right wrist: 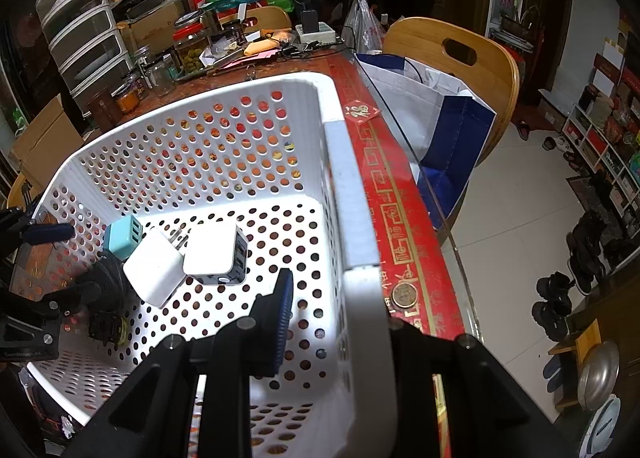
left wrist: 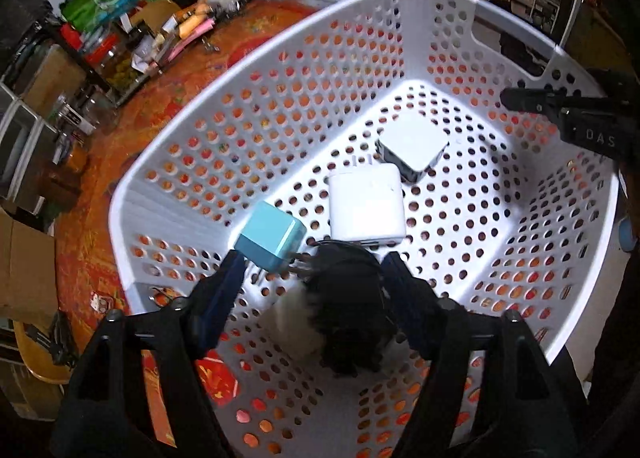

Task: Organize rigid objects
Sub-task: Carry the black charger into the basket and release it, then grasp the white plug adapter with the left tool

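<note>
Cluttered table under a red-orange patterned cloth; jars, a green bag and stacked plastic drawers at the back, two wooden chairs, tiled floor. One white perforated plastic basket sits on it. Inside: three cube chargers, one teal, one plain white, one white with dark sides, plus one blurred black bundle. Left gripper open, bundle between the jaws, contact unclear. Right gripper clamped on the basket rim.

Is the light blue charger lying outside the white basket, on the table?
No. The light blue charger lies inside the white basket, on its perforated floor beside a white charger.
</note>
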`<state>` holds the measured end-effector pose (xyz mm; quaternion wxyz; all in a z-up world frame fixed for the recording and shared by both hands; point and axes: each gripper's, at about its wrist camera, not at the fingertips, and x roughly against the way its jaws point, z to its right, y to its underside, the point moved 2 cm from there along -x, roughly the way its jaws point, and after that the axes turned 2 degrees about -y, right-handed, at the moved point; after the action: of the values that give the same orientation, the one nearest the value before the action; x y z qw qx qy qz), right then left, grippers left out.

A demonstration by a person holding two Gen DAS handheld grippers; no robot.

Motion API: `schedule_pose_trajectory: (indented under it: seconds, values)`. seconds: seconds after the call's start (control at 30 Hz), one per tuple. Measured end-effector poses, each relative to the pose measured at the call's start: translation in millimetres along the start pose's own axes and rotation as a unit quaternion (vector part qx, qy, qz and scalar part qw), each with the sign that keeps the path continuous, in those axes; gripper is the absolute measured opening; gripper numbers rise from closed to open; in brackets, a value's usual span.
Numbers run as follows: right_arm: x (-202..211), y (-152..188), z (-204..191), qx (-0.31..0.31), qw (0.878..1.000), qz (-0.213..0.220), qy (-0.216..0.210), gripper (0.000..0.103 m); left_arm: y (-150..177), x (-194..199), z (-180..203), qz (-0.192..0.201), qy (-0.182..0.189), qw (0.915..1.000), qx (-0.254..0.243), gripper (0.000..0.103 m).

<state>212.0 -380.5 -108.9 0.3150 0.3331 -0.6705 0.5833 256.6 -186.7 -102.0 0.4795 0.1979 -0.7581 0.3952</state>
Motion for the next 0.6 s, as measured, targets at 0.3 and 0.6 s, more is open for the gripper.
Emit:
schedule_pose_trajectory:
  seconds: [0.3, 0.6]
  values:
    - [-1.2, -0.4, 1.8, -0.006, 1.0, -0.004, -0.001, 0.026, 55.2, 70.6, -178.6, 0.145, -0.071, 0.9557, 0.246, 0.103]
    - [-1.1, -1.2, 2.3, -0.011, 1.0, 0.003, -0.002, 0.026, 83.5, -70.9, -242.4, -0.01, -0.055, 0.9572, 0.284, 0.102]
